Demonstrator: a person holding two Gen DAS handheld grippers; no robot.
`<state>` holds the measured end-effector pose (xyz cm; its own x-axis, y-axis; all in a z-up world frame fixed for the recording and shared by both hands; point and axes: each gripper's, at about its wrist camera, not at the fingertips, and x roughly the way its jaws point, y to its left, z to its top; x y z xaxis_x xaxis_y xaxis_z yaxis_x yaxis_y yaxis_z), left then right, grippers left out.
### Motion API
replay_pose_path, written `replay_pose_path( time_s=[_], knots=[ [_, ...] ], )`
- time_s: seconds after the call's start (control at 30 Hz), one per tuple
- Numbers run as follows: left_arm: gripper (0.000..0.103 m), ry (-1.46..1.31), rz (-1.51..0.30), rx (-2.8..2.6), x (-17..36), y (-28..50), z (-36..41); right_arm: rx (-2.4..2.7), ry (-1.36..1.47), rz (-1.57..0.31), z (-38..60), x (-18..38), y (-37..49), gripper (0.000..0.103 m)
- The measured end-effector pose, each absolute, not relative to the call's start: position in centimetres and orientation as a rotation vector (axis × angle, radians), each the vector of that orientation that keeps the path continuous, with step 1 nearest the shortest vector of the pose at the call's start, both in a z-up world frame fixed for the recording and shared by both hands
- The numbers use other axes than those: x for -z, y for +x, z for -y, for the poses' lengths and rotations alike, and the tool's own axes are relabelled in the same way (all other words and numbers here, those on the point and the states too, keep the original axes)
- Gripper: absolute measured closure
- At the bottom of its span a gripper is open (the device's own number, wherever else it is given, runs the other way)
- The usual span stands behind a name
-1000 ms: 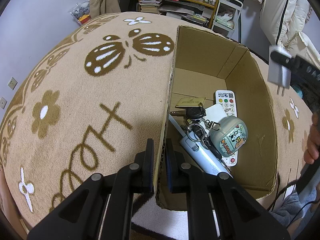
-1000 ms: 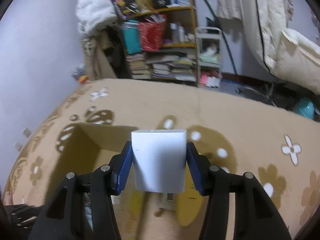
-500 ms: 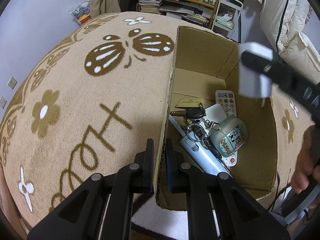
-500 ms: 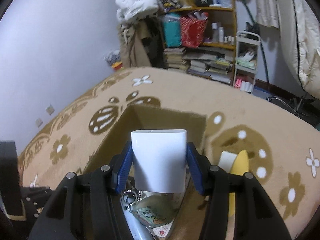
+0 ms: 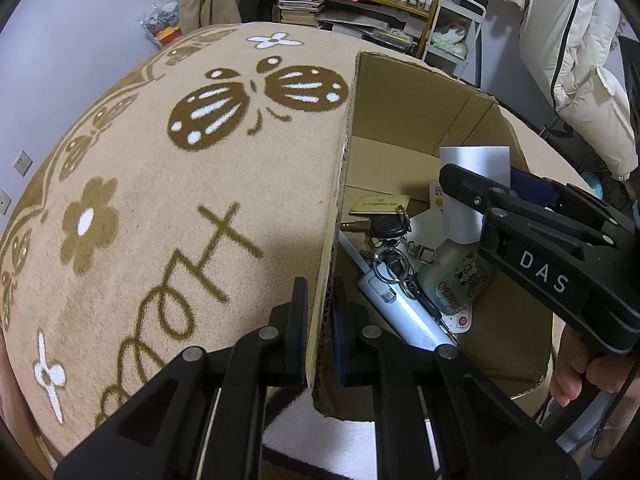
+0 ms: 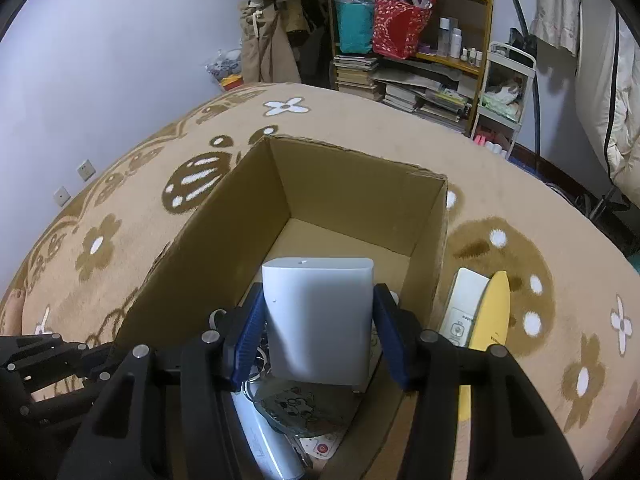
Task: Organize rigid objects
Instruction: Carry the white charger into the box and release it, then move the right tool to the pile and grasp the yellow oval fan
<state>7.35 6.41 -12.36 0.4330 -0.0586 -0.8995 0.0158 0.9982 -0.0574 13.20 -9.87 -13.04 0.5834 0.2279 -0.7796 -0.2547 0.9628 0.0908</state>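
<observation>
Right gripper (image 6: 318, 330): clamping the white charger block (image 6: 320, 320) between its blue pads, which are pressing on both side faces; block is hanging prongs-down inside the mouth of the cardboard box (image 6: 360, 184), above the contents.
Left gripper (image 5: 320, 334): jaws closed together on the near wall of the cardboard box (image 5: 416, 92), pinching the cardboard edge and steadying it.
Charger block, position: sitting over the near half of the box, not resting on anything that can be seen; far half of the box floor is lying bare.
Box contents: keys (image 5: 390, 240), a round cartoon case (image 5: 456, 276), a pale blue device (image 5: 404, 312), a gold card (image 5: 378, 204) and a white remote (image 5: 460, 322) are crowding the near end.
Outside the box: a yellow item (image 6: 490, 320) and a white remote-like item (image 6: 466, 304) are lying on the patterned blanket (image 6: 520, 208), just beside the right wall.
Risk, release point: dropping from here is likely landing the block on the case and keys, where it may be tipping or scratching them.
Risk, prongs: metal pins are pointing at the clutter and could be catching in the key rings.
Risk, wall: the box could be shifting if the left grip slackens.
</observation>
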Motion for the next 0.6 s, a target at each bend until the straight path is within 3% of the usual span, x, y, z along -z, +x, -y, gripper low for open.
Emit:
replay_pose_path(
  time_s=[0.33,0.4,0.47,0.6],
  knots=[
    [0.092,-0.009,-1.119,0.033,12.3,7.4,-6.3,-0.261,0.012,-0.845,10.7,11.3,12.9,0.044],
    [0.092,-0.038,-1.121,0.040,12.3,7.5,-6.6,-0.258,0.034,-0.825,11.5,10.7,12.9,0.034],
    [0.092,-0.044,-1.122,0.044,12.4,7.5,-6.7,-0.243,0.074,-0.806,12.7,10.3,13.1,0.018],
    [0.094,-0.034,-1.121,0.043,12.3,7.4,-6.4,-0.189,0.138,-0.780,15.1,9.4,13.6,0.013]
  ],
)
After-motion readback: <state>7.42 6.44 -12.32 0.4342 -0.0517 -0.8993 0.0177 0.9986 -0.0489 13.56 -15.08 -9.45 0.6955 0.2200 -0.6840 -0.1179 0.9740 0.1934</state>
